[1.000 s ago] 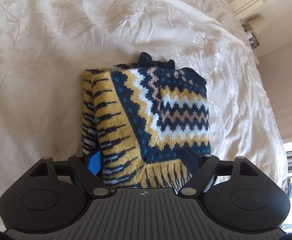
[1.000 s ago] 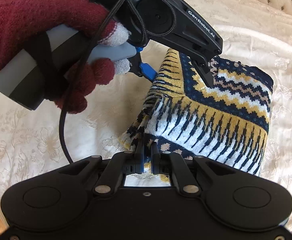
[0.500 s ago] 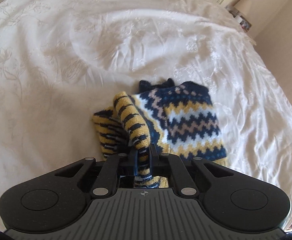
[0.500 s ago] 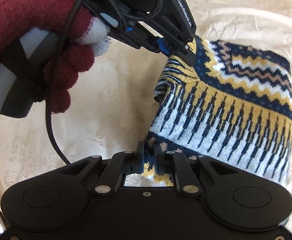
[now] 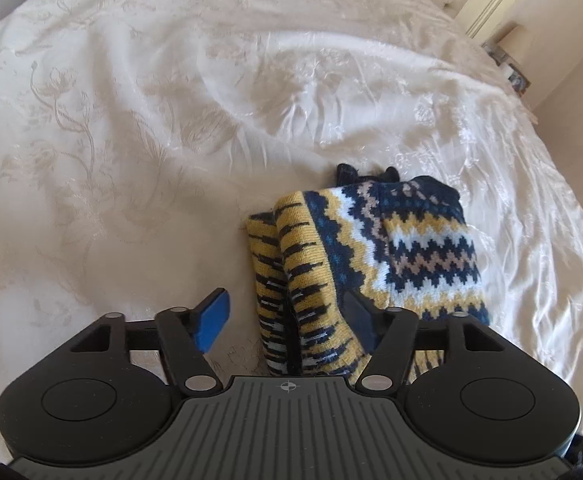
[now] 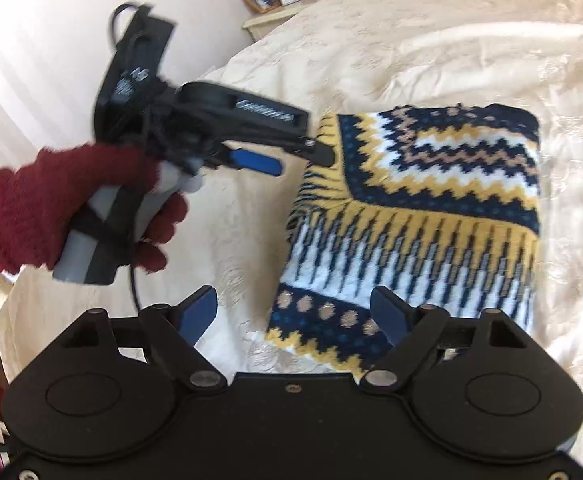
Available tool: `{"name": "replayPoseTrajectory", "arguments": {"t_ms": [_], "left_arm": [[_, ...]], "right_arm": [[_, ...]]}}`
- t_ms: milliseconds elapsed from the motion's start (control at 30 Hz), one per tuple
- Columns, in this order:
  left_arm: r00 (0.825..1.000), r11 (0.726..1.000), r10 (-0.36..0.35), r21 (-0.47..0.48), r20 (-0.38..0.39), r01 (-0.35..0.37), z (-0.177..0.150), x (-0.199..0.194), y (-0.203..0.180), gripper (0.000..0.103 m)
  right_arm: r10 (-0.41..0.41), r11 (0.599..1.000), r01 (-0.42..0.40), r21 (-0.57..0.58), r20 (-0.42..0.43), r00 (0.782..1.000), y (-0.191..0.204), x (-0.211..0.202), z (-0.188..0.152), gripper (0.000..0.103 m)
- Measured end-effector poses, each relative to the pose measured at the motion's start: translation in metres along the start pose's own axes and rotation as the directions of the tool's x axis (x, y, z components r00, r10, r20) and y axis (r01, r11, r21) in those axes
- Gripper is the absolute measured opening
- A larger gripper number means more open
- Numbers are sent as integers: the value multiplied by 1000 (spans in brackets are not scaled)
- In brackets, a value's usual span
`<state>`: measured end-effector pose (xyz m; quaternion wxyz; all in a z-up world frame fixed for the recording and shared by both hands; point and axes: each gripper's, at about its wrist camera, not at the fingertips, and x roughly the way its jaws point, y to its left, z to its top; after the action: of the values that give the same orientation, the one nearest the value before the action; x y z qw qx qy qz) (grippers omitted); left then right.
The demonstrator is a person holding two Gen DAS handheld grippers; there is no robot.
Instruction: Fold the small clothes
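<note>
Two handheld tongs hover over a cream bedspread (image 5: 171, 120), and both have just let go. Half a second ago each was pinched shut on a corner of the knitted garment; now both stand wide apart, holding nothing.

Starting at the left: a hand (image 6: 71, 208) in a dark red knitted glove grips the handle of the left tongs (image 5: 287, 312). In the left wrist view its blue-padded finger sits over bare bedspread, while the other finger rests over the garment's near edge, so the striped left border lies between them, apparently ungripped. In the right wrist view, somewhat blurred, its tips sit at the garment's far left corner.

At the centre lies the sweater (image 6: 411, 208), a small knit in navy, mustard, white and tan zigzags. It rests flat on the bed as a compact, roughly square bundle, with a striped flap doubled over its left side.

Moving right: the right tongs (image 6: 295, 312) hang just above the bundle's near edge. One finger is over bedspread to the left, the other over the dotted navy band, and the corner sits between them, free.

Judging by both releases and the tidy packet, this fold looks set down. The garment appears close to done, perhaps needing only its left flap smoothed.
</note>
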<state>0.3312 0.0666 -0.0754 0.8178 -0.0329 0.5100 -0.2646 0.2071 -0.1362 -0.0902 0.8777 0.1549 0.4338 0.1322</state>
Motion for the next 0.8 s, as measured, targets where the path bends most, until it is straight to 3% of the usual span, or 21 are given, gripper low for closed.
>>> {"name": "replayPoseTrajectory", "arguments": {"t_ms": [67,133,300,533,800], "left_arm": [[1000,1000,-9,11,20,9,-6,-11,-4,85],[1000,1000,-24,12,18,23,-14,-19,-8,88],[998,998,-59,21,-31,59,-46,-26,-26,91],[990,998,-68,-4,-121,68,-88,-11,-37,93],[985,998,-64,0,-159,65,-92,15,-38,93]], "right_arm": [[-41,998,40,44,18,999,-17,-7,7,90],[-68,994,65,90,32,997,-36,-13,11,100],[-134,963,120,242,44,990,-91,-14,21,102],[-108,926,96,366,13,994,-138,2,31,102],[-9,909,25,415,-41,999,-162,47,46,102]]}}
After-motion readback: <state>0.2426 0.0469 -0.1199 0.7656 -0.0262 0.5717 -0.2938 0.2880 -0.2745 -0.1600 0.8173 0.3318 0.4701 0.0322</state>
